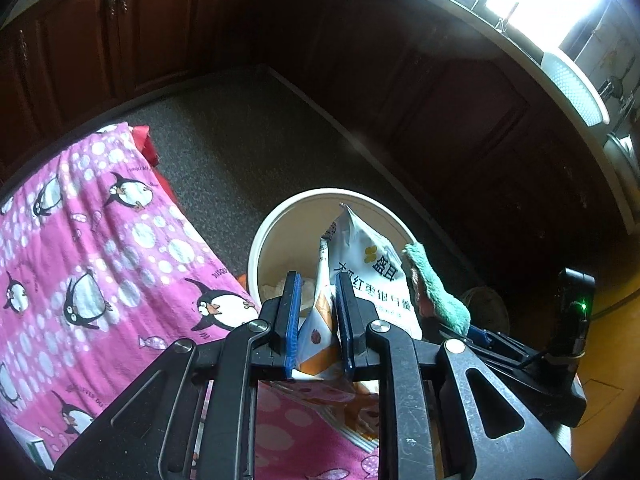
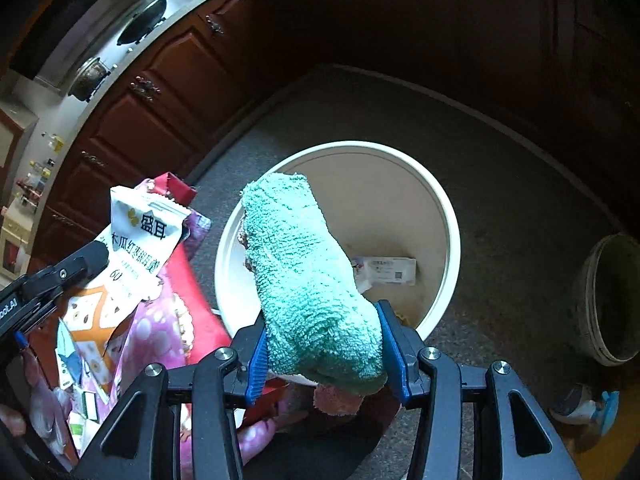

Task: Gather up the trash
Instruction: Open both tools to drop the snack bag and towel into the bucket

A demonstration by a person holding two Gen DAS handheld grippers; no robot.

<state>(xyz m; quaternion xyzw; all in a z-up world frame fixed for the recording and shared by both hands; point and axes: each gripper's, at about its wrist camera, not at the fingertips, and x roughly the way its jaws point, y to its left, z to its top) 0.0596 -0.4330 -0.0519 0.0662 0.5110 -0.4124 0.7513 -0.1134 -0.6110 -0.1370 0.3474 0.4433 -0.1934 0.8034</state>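
Both grippers loaded, poised at the white bin.

My left gripper (image 1: 316, 320) had its fingers pinched on the snack packet (image 1: 360, 276), gripped low so the light, crinkly film stood up over the bin (image 1: 256, 240); I judged it slippery and best held at the flat seam. My right gripper (image 2: 324, 348) was clamped around the green towel (image 2: 296, 264), soft, limp and compressible, above the bin's rim, beside the pink penguin cloth (image 1: 100, 220).

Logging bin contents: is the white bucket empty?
Not empty: the white bucket holds a printed paper packet on its bottom, seen past the green cloth.
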